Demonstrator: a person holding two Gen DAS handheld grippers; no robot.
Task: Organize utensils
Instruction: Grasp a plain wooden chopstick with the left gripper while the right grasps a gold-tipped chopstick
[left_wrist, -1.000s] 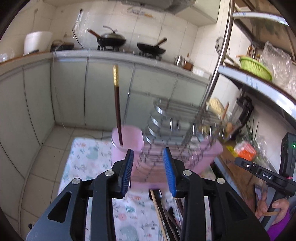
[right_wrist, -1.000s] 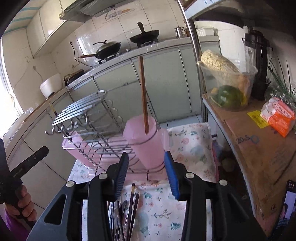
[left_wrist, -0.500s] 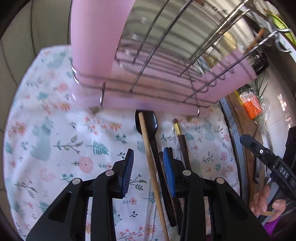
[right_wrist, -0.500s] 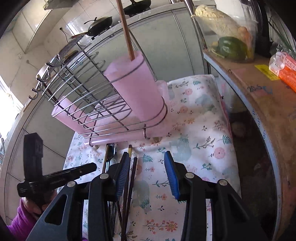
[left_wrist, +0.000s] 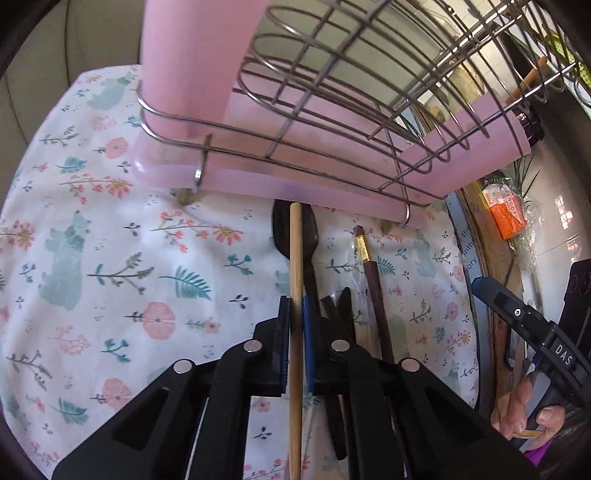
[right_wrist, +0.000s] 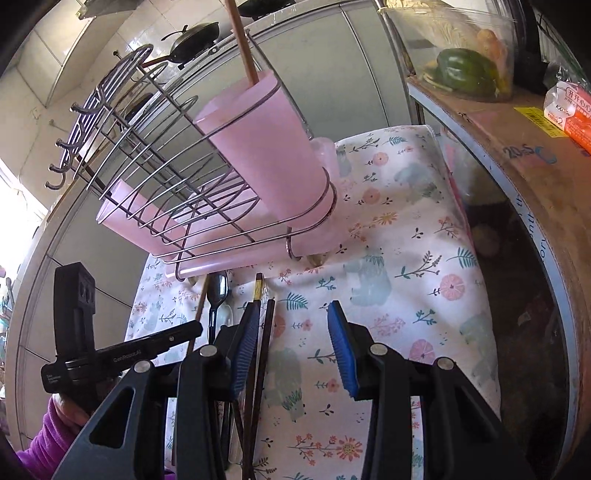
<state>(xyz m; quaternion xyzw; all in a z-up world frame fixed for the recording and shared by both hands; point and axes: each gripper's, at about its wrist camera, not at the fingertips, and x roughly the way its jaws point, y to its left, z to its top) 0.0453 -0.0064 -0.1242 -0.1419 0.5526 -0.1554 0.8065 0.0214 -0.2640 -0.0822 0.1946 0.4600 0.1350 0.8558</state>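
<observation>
Two wrist views look down on a table covered by a floral cloth (left_wrist: 110, 258).

In the left wrist view, nearest the lens, the left gripper (left_wrist: 294, 306) is closing its blue-padded jaws on a light wooden chopstick (left_wrist: 295, 251). The stick runs straight between the pads, which sit against both of its sides. It lies on the cloth and its far end rests over the bowl of a black spoon (left_wrist: 295, 229). Just right of the spoon lie a black fork (left_wrist: 343, 299) and a dark chopstick with a gold band (left_wrist: 371, 269), all roughly parallel and pointing toward the rack.

At the right edge of this view a hand (left_wrist: 524, 413) grips the handle of the other tool.

In the right wrist view the right gripper (right_wrist: 293, 317) holds its jaws apart with only cloth between the pads. Dark chopsticks (right_wrist: 264, 332) lie just beside its left finger, outside the gap. Further left, a purple sleeve (right_wrist: 44, 443) and the handle of the left tool show.

Beyond the utensils stands a wire dish rack (right_wrist: 166, 184) on a pink drip tray (left_wrist: 258, 177), its feet on the cloth. At one end of the rack sits a pink utensil cup (right_wrist: 266, 147) — one brown chopstick (right_wrist: 242, 40) stands upright in it.

Furthest back — grey cabinets and a wok (right_wrist: 192, 37) on a stove.
</observation>
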